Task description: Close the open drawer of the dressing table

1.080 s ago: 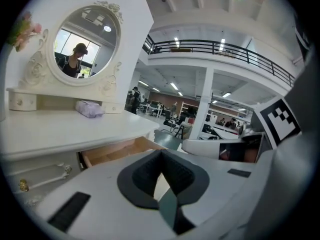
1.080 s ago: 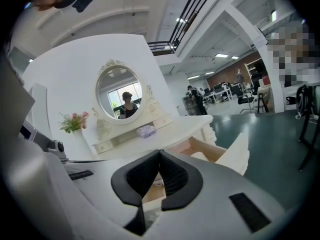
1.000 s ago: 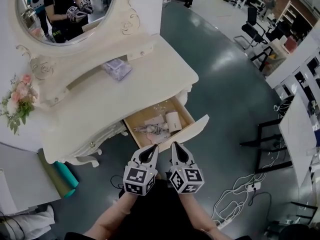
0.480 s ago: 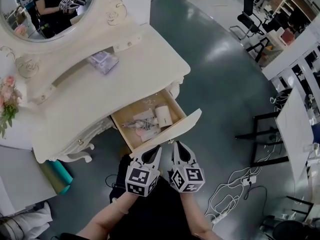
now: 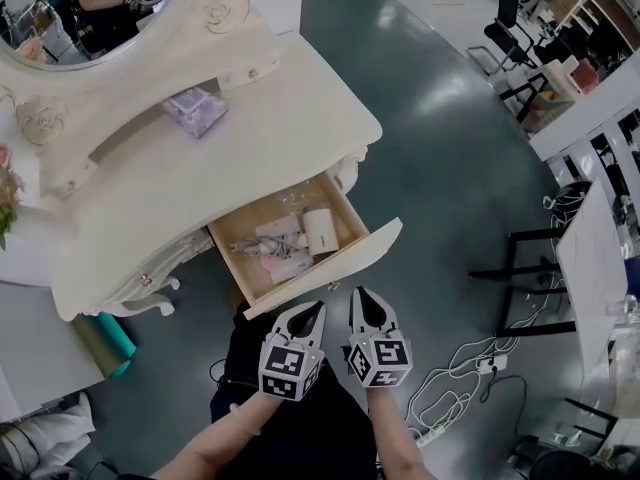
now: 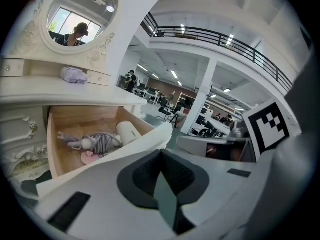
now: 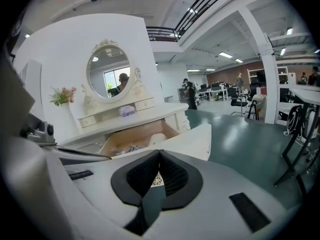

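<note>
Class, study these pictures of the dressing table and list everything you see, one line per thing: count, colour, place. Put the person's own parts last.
dressing table: one, cream, upper left of the head view
mirror: one, oval, cream frame, at the table's back
drawer: one, open, wood inside, cream front, under the tabletop
pack: one, lilac, on the tabletop
cylinder: one, white, lying in the drawer
striped item: one, grey, in the drawer beside the cylinder
flowers: one bunch, pink, left of the mirror
roll: one, teal, on the floor by the table
cables: a tangle, white, on the floor at right
left tool: one, white, black pads, jaws together, empty, facing the drawer front
right tool: one, white, black pads, jaws together, empty, beside the left tool
</note>
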Tool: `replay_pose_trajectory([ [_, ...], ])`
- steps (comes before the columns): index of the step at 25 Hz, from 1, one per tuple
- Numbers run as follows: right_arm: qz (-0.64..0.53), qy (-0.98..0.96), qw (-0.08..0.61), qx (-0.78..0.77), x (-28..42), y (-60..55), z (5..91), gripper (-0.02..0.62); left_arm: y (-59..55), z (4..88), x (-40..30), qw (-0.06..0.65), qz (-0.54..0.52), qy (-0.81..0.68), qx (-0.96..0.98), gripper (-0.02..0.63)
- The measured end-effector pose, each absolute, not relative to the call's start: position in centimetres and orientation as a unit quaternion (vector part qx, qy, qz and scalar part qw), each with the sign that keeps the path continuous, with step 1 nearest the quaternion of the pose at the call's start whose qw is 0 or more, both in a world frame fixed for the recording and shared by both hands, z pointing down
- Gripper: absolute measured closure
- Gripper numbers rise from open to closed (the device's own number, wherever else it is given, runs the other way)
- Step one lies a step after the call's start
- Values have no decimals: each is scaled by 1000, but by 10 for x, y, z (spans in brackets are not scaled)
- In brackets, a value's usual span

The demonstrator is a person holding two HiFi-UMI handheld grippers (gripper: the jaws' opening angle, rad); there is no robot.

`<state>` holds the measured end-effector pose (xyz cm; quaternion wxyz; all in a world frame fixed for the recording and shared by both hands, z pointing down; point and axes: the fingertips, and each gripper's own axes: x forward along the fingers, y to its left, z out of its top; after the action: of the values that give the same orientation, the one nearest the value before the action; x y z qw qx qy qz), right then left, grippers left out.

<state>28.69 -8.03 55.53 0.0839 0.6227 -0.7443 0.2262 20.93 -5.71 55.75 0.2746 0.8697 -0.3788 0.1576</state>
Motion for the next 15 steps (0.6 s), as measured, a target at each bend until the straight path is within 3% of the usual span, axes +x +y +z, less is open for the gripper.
replay_pose_trajectory([
  [15, 271, -743, 91, 605, 286, -94, 596, 596, -63, 603, 208, 315, 181, -397, 843, 580],
])
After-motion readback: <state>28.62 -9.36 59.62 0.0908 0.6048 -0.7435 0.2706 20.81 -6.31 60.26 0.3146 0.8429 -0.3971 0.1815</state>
